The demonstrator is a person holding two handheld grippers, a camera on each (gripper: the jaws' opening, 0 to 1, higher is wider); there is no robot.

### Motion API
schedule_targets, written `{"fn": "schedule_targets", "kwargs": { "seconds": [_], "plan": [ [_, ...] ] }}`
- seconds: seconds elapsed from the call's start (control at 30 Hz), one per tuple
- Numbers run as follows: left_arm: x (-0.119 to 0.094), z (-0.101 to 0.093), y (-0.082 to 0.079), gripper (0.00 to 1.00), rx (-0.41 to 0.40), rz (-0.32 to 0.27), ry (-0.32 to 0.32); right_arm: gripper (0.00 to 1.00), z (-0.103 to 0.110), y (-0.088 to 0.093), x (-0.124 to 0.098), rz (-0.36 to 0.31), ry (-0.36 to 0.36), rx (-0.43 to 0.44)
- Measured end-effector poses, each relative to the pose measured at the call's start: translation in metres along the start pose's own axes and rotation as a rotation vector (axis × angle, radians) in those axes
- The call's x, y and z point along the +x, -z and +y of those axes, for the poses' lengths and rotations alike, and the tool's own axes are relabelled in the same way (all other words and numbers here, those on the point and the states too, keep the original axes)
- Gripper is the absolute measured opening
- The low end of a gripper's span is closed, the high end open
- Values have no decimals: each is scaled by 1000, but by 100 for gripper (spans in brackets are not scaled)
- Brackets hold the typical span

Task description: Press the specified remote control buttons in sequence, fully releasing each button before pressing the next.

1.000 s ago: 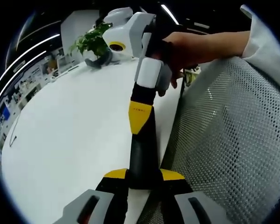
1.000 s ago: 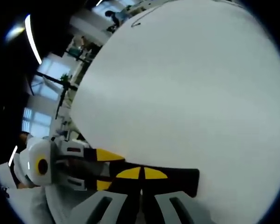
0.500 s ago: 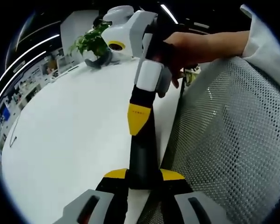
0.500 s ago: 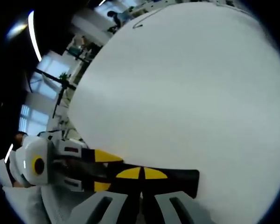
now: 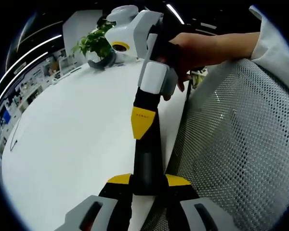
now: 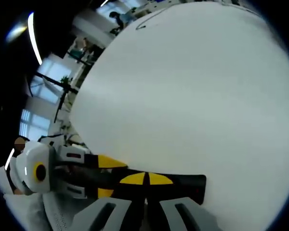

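White table [image 5: 62, 144] takes up most of the left gripper view, with a potted plant [image 5: 94, 44] at its far end and the mesh back of a chair [image 5: 241, 144] just off its near edge. The remote [image 5: 147, 163], a slim black bar, sits right at that edge, pinched at one end between the yellow tips of the left gripper [image 5: 148, 180]. It runs forward to where the right gripper [image 5: 143, 122] comes down on it, held by a person's hand [image 5: 197, 48]. In the right gripper view the right gripper's own yellow tips are pressed together and rest on the black face of the remote, while the left gripper [image 6: 106, 177] clamps the remote from the side. No buttons can be made out in either view, so I cannot tell which key is under the tip or whether it is pushed in. The main risk, as I judge it, is a sideways slide of the closed tip along the smooth face, which would land it on a neighbouring key or catch two at once. Pushing hard far from the clamped end could also lever the remote out of the left grip and over the table edge toward the chair. Lifting too little between presses would leave a key half-held.
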State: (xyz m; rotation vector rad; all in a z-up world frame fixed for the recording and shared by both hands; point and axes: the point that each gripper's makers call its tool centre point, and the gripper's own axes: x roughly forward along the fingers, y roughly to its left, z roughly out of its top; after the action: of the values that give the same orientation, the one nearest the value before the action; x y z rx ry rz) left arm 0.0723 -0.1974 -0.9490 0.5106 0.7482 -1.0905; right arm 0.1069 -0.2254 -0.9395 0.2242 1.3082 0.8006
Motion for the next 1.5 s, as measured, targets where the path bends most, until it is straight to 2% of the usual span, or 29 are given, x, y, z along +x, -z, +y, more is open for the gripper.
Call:
{"fn": "schedule_targets", "kwargs": {
  "seconds": [0.17,0.3,0.7,0.9,1.5],
  "plan": [
    [0,0,0,24,-5,1,-1,0,-2,0,-3,0,8,-6],
    [0,0,0,24,-22,0,-1,0,-1,-8,-11,-50,-22,42],
    [0,1,-1,25,-72,-4,-5,0,1,6,-15,11,-54,111],
    [0,0,-2,24,-52,-4,-7,0,1,13,-11,51,-39,88],
    [1,1,-2,24,-39,-7,-8,0,1,14,-8,66,-30,50]
  ]
}}
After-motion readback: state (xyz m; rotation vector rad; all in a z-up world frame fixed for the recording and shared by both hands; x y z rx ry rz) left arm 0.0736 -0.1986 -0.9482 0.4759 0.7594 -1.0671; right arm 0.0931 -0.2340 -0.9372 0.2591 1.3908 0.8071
